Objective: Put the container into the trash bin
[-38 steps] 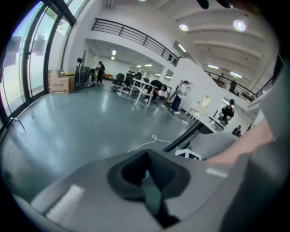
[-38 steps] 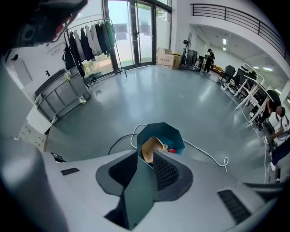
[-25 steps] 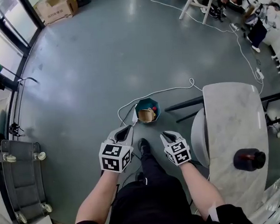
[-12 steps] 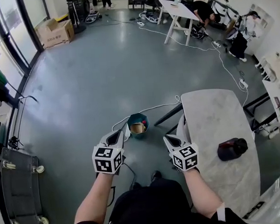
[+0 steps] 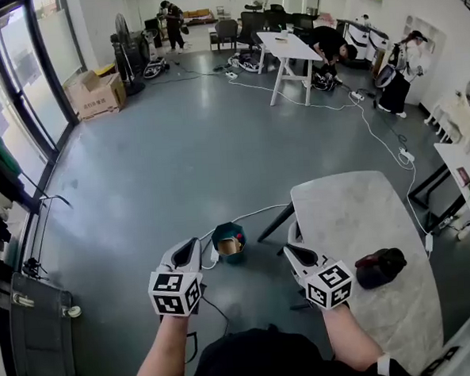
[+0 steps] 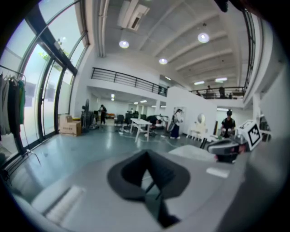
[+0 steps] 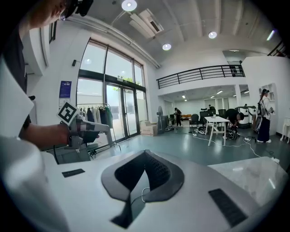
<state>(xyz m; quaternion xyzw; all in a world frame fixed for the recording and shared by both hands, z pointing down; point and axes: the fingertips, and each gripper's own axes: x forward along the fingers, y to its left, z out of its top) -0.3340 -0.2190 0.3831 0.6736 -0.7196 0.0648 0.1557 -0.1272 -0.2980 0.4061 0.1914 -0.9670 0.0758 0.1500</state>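
A teal trash bin stands on the grey floor beside the table, with a brown paper container lying inside it. My left gripper is held up to the left of the bin and well above it, its jaws shut and empty. My right gripper is up on the bin's right, by the table's near edge, jaws shut with nothing between them. In the left gripper view the jaws meet at their tips and point out into the hall. The right gripper view shows its own jaws closed the same way.
A pale marble table stands at the right with a black object on it. A white cable trails over the floor by the bin. A wheeled cart is at the lower left. People and tables are at the far end.
Both grippers have lifted up and away from the bin. The head view has tipped up, so the bin looks smaller and much more of the hall shows.
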